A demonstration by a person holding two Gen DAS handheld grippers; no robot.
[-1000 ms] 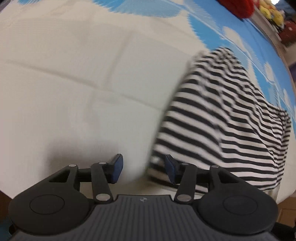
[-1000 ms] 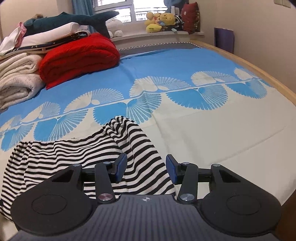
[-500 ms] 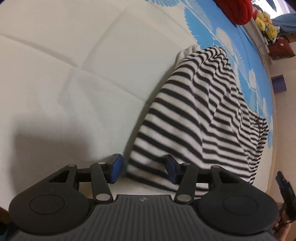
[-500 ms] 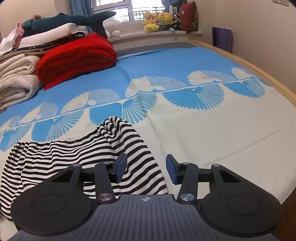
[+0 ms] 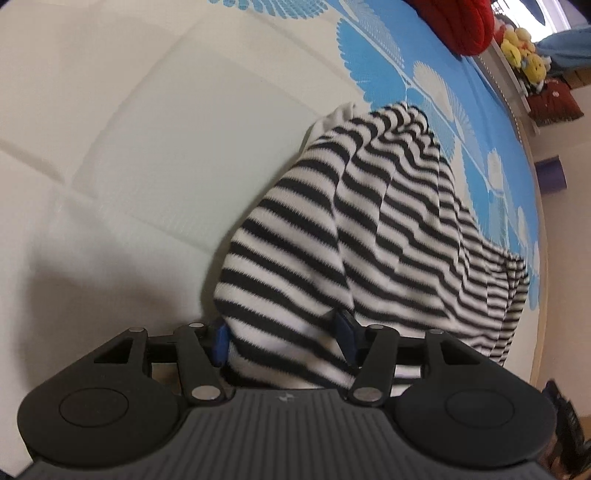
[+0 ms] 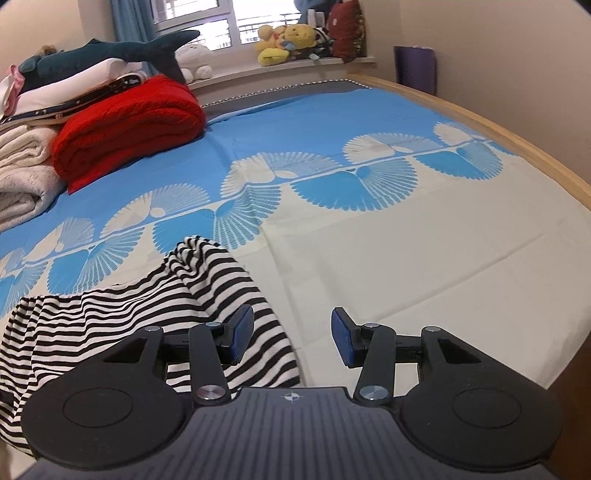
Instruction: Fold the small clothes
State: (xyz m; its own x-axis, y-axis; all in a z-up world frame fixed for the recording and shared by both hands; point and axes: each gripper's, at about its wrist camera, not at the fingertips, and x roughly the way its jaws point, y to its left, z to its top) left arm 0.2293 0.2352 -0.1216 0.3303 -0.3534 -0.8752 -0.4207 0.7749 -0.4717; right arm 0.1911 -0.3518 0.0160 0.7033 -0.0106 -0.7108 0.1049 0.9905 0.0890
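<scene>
Striped top (image 5: 354,236) now sits between the left gripper's (image 5: 282,338) just-widened, unclamped jaws on the bed (image 5: 122,147); right gripper (image 6: 291,336) waits spread, empty — folding barely begun.

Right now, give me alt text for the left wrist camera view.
A black-and-white striped garment lies bunched on a cream and blue bedspread, its near end between the jaws of the left gripper, which have just been opening. A red blanket and plush toys sit far behind.
</scene>
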